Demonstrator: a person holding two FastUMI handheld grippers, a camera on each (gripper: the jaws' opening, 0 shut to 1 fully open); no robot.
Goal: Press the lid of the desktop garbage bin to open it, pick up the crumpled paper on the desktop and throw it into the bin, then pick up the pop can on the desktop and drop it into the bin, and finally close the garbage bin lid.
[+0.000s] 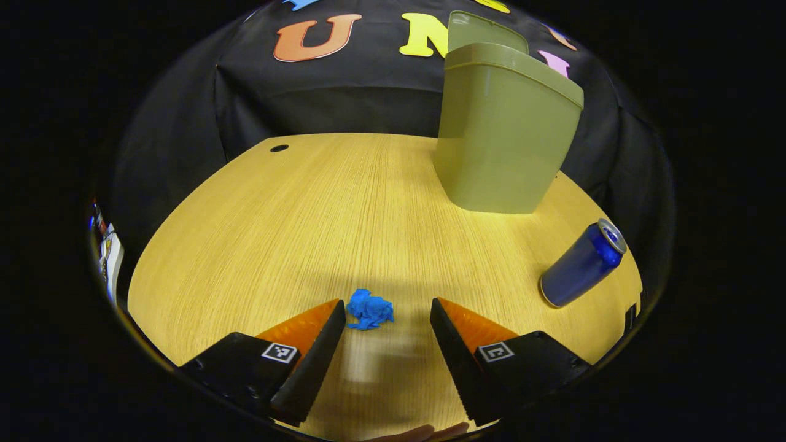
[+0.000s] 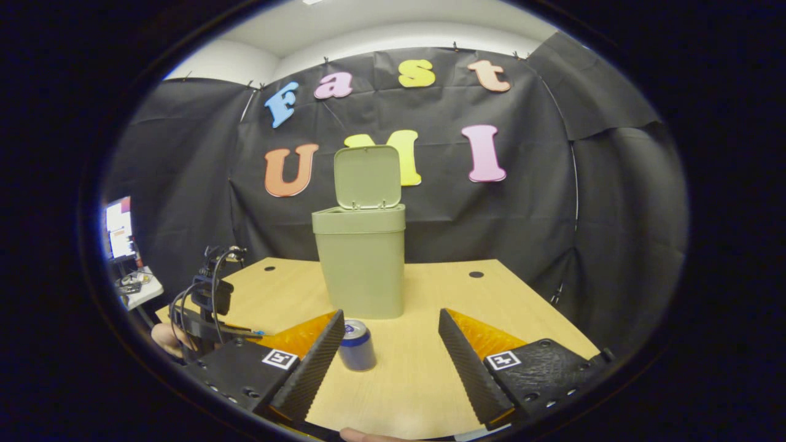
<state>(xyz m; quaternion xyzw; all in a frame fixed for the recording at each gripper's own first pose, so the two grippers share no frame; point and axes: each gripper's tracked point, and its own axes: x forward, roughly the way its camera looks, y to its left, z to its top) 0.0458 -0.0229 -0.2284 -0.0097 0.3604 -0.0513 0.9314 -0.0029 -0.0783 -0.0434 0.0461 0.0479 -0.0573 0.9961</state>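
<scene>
The olive-green bin (image 1: 506, 135) stands at the back right of the wooden desk, its lid (image 1: 485, 31) flipped up. In the right gripper view the bin (image 2: 362, 261) is straight ahead with its lid (image 2: 367, 177) upright. A blue crumpled paper (image 1: 369, 309) lies just ahead of my left gripper (image 1: 387, 316), between its open fingertips and a little beyond them. A blue pop can (image 1: 583, 263) stands right of it. My right gripper (image 2: 390, 328) is open; the can (image 2: 357, 345) stands just ahead of it, by its left finger. The left gripper (image 2: 206, 313) shows farther off at left.
The desk (image 1: 307, 209) has a cable hole (image 1: 279, 148) at its back left and another hole (image 2: 476, 274) at the back right. A monitor (image 2: 118, 227) and a side table with clutter sit off the desk's left.
</scene>
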